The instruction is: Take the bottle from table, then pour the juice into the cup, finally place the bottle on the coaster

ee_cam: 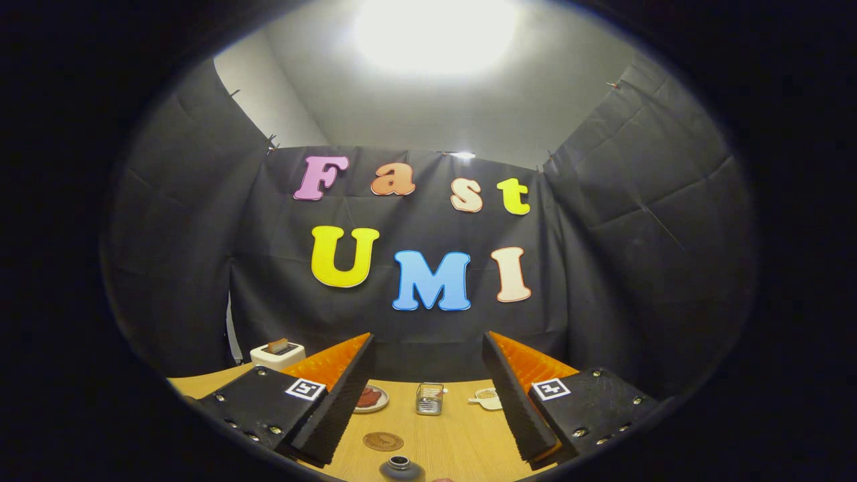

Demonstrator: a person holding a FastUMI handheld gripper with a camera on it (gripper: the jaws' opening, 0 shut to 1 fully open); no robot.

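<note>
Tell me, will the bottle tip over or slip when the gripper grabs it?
Probably it could tip: the bottle looks narrow at its open top, so a high pinch might rock it. Its dark rounded shoulder looks smooth, so maybe slippery. With no cap seen, juice might spill if it is jolted. The gripper is open, with the bottle between its fingers.

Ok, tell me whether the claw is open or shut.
Open. The claw has its fingers spread wide apart, gripping nothing; the bottle stands between them, untouched.

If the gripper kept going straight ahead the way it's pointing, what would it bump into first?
Probably the booth's black cloth wall. The open gripper seems to point above the table, passing over the bottle, the coaster and the glass cup, though depth is unclear.
</note>
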